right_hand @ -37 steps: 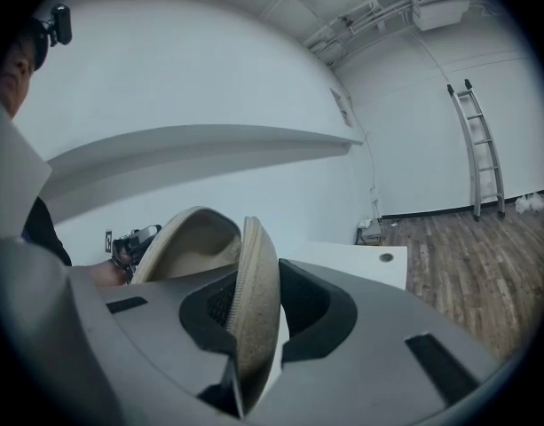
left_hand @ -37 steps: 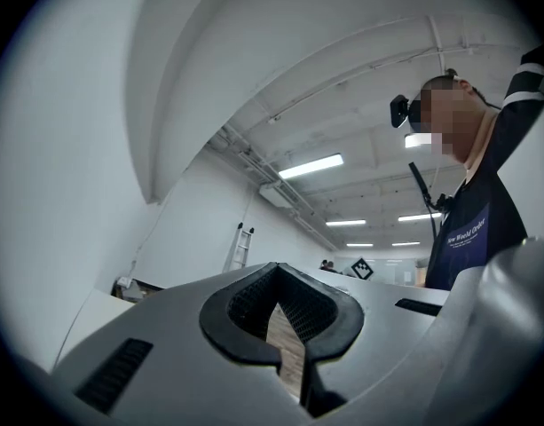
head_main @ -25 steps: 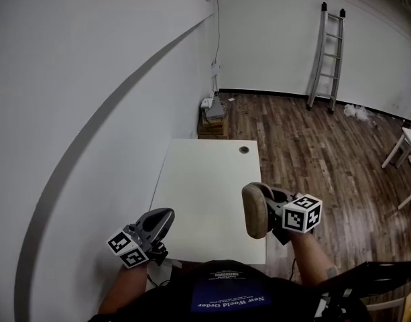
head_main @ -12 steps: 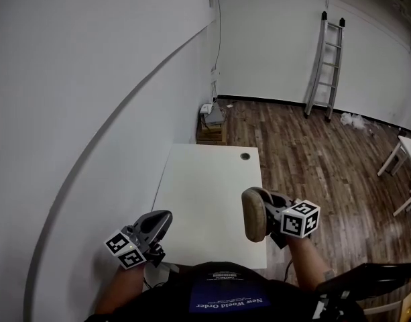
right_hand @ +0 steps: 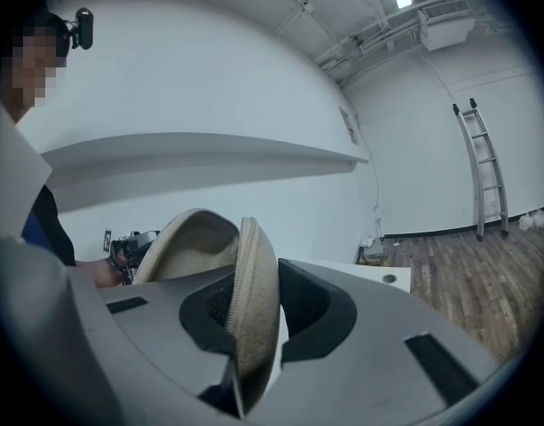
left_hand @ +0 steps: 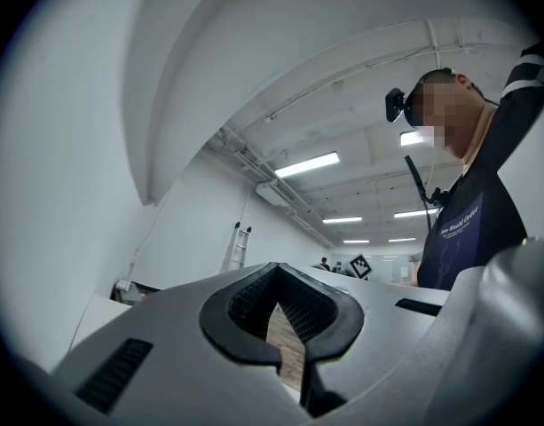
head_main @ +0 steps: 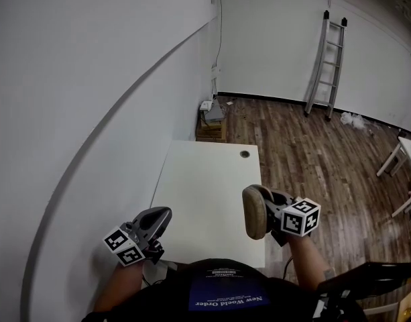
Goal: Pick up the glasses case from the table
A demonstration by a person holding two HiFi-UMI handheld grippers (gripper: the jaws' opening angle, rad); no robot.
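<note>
The beige glasses case (head_main: pixel 254 211) hangs above the white table's (head_main: pixel 205 180) near right corner, and my right gripper (head_main: pixel 262 212) is shut on it. In the right gripper view the case (right_hand: pixel 254 318) stands on edge between the jaws, its zipped lid slightly ajar, with the right gripper (right_hand: pixel 254 278) clamping its rim. My left gripper (head_main: pixel 165 215) hovers over the table's near left edge, shut and holding nothing. The left gripper (left_hand: pixel 276 272) shows its pads meeting at the tip.
The table top has a cable hole (head_main: pixel 245 153) at its far end. Behind the table, boxes (head_main: pixel 212 116) sit on the wooden floor by the wall. A ladder (head_main: pixel 326 59) leans on the far wall and white furniture (head_main: pixel 406 154) stands at the right.
The left gripper shifted slightly beside the table's near edge, then held still. The right gripper kept the case in place. The head view tipped a little.
</note>
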